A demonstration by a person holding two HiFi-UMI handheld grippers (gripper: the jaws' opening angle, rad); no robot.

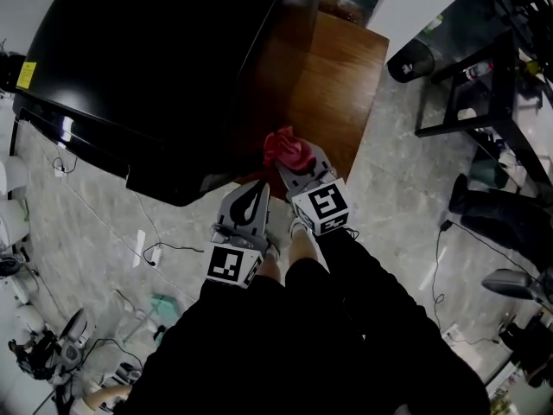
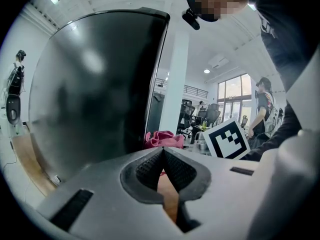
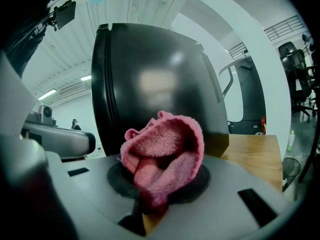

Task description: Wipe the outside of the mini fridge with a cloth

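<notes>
Currently the right hand-held gripper (image 1: 294, 164) is clamping a bunched pink cloth (image 3: 162, 156), and the black mini fridge (image 3: 155, 79) is standing upright just ahead of it. The left hand-held gripper (image 2: 162, 153) is hanging alongside, slightly farther back, its jaws pressed together on nothing.

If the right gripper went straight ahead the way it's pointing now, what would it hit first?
Most likely the black mini fridge. The right gripper points at its glossy side, so the pink cloth bunched in its jaws would touch first. The depth of the gap is unclear.
</notes>
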